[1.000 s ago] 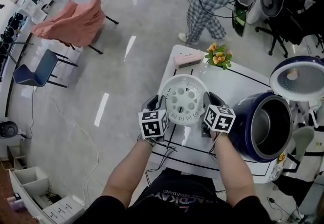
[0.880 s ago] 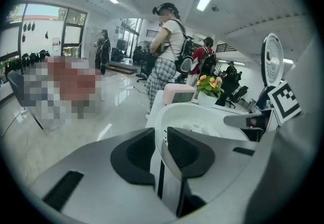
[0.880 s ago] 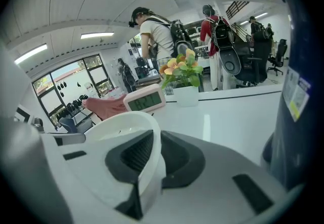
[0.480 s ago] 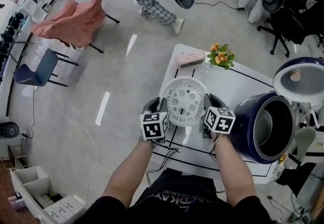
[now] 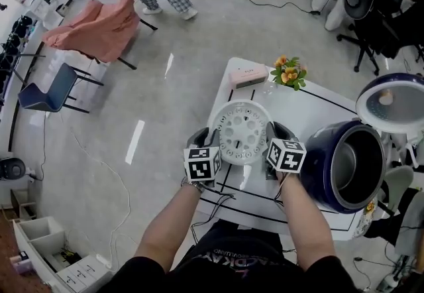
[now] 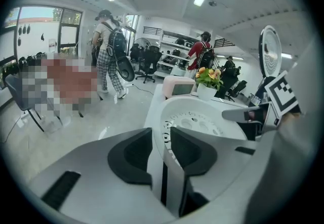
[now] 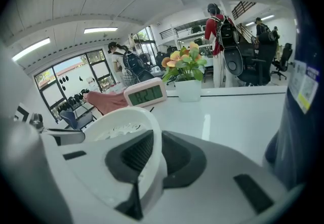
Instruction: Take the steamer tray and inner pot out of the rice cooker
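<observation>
The white round steamer tray (image 5: 243,131) with holes in its floor lies on the white table (image 5: 305,109), left of the rice cooker. My left gripper (image 5: 207,138) is at the tray's left rim. In the left gripper view that rim (image 6: 163,127) stands between the jaws, which are opening, with a gap at the left pad (image 6: 132,153). My right gripper (image 5: 275,134) is shut on the tray's right rim (image 7: 152,137). The dark blue rice cooker (image 5: 328,169) stands open, with the metal inner pot (image 5: 354,164) inside.
The cooker's lid (image 5: 391,103) is raised at the right. A pink clock (image 5: 246,76) and a small flower pot (image 5: 287,71) stand at the table's far edge. A person with a backpack walks on the floor at the far left, near chairs (image 5: 46,96).
Both grippers and the tray have kept their places. The person in the background has walked from right to left.
</observation>
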